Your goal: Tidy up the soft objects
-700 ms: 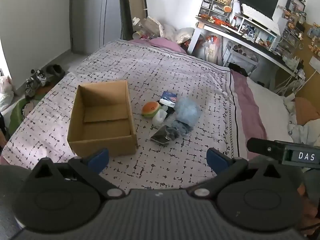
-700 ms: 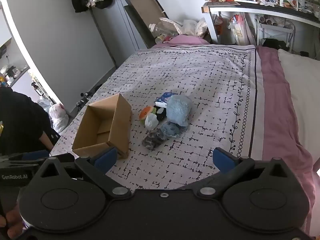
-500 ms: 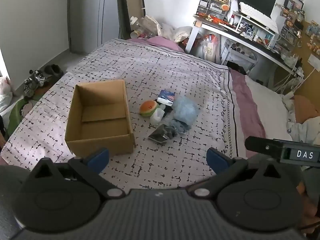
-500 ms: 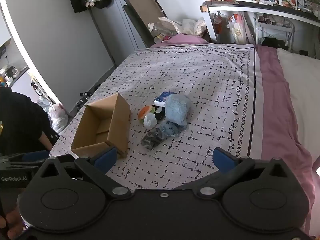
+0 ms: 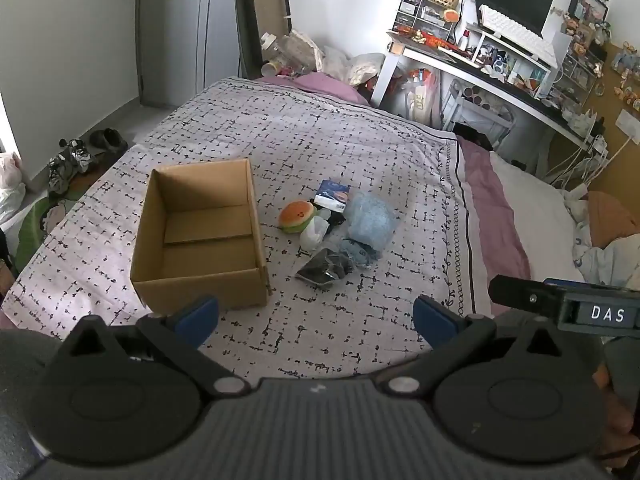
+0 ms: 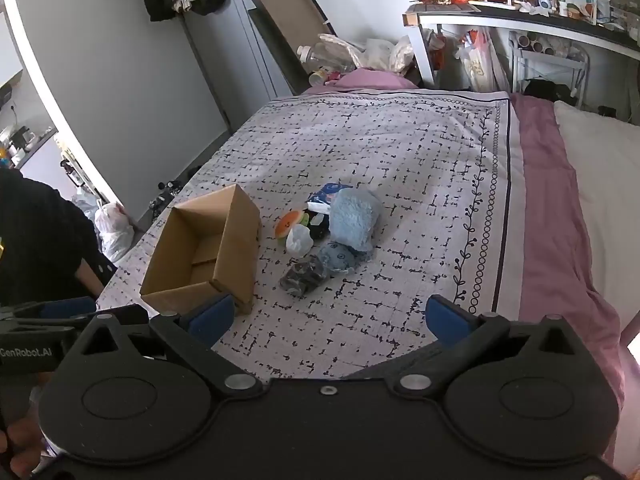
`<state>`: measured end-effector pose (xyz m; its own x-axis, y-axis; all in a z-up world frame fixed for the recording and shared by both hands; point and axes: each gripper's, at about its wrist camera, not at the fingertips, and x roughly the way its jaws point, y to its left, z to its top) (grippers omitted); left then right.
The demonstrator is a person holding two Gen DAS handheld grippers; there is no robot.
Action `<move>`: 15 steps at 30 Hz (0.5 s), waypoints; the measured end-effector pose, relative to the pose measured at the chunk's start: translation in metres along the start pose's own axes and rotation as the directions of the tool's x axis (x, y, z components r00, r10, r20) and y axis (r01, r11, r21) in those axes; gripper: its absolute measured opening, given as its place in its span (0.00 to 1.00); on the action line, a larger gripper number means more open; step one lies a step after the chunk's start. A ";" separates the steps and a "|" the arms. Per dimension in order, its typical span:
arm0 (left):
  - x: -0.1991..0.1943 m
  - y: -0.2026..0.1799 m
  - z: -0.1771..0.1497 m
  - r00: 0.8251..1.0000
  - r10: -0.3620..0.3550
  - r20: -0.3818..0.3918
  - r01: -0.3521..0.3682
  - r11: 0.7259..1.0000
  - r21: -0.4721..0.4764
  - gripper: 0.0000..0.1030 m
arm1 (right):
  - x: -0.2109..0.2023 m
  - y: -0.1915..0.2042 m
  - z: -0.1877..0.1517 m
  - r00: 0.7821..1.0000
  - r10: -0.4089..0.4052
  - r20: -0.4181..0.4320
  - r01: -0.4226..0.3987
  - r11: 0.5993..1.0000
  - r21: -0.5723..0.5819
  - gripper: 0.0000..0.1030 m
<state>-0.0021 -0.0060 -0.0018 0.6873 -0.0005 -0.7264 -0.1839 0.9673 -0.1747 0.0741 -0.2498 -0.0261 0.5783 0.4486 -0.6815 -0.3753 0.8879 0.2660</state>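
An open cardboard box (image 5: 200,236) (image 6: 204,252) stands empty on the patterned bedspread. To its right lies a small pile: an orange burger plush (image 5: 297,216) (image 6: 289,222), a fluffy light-blue plush (image 5: 369,220) (image 6: 354,216), a round blue plush (image 5: 358,251) (image 6: 337,257), a dark bagged item (image 5: 325,269) (image 6: 302,276), a white bag (image 5: 314,232) (image 6: 299,240) and a blue-white packet (image 5: 332,195). My left gripper (image 5: 316,318) hangs open above the bed's near edge, well short of the pile. My right gripper (image 6: 326,316) is open too, nothing between its fingers.
The bed (image 5: 320,128) carries a pink sheet and white pillow (image 6: 600,168) on the right. A cluttered white desk (image 5: 480,76) with monitor stands behind. Shoes (image 5: 76,152) and bags lie on the floor at left. A person's dark sleeve (image 6: 36,240) shows at left.
Both views have drifted slightly back from the box and pile, which now sit a little higher and smaller in frame. Both grippers stayed open.
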 end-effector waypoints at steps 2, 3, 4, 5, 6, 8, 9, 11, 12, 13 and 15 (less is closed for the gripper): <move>0.000 0.000 0.000 1.000 0.001 -0.002 -0.001 1.000 0.001 0.99 | 0.000 0.000 0.000 1.000 -0.001 -0.002 0.001 1.000 -0.001 1.00; 0.000 -0.001 0.000 1.000 0.002 -0.003 -0.002 1.000 0.003 0.99 | 0.000 0.001 0.000 1.000 0.000 -0.002 0.000 1.000 -0.002 1.00; 0.000 -0.001 -0.001 1.000 0.003 -0.005 -0.003 1.000 0.006 0.99 | 0.000 0.001 0.000 1.000 0.000 -0.002 0.000 1.000 -0.004 1.00; 0.000 -0.001 -0.001 1.000 0.004 -0.008 -0.004 1.000 0.009 0.99 | 0.000 0.001 0.000 1.000 0.000 -0.002 0.000 1.000 -0.005 1.00; 0.000 -0.001 -0.002 1.000 0.005 -0.010 -0.005 1.000 0.011 0.99 | 0.000 0.002 0.000 1.000 0.000 -0.002 0.000 1.000 -0.006 1.00; 0.000 -0.002 -0.001 1.000 0.004 -0.012 -0.004 1.000 0.010 0.99 | 0.000 0.003 0.000 1.000 0.000 -0.003 0.000 1.000 -0.009 1.00; 0.000 -0.002 -0.001 1.000 0.004 -0.012 -0.004 1.000 0.010 0.99 | 0.000 0.003 0.000 1.000 0.000 -0.004 0.000 1.000 -0.010 1.00; 0.000 -0.002 -0.001 1.000 0.001 -0.014 -0.001 1.000 0.010 0.99 | 0.000 0.004 0.000 1.000 0.000 -0.004 0.000 1.000 -0.014 1.00; 0.000 -0.002 -0.001 1.000 0.001 -0.014 -0.001 1.000 0.010 0.99 | 0.000 0.005 0.000 1.000 0.000 -0.005 0.000 1.000 -0.016 1.00; 0.000 -0.002 -0.001 1.000 0.002 -0.015 -0.002 1.000 0.009 1.00 | 0.000 0.005 0.000 1.000 -0.002 -0.005 0.002 1.000 -0.017 1.00; 0.000 -0.002 -0.001 1.000 0.001 -0.017 -0.001 1.000 0.007 0.99 | 0.000 0.005 0.000 1.000 -0.006 -0.006 0.006 1.000 -0.020 1.00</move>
<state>-0.0019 -0.0081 -0.0022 0.6750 -0.0036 -0.7378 -0.1802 0.9689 -0.1695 0.0722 -0.2456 -0.0246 0.5762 0.4428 -0.6870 -0.3863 0.8883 0.2485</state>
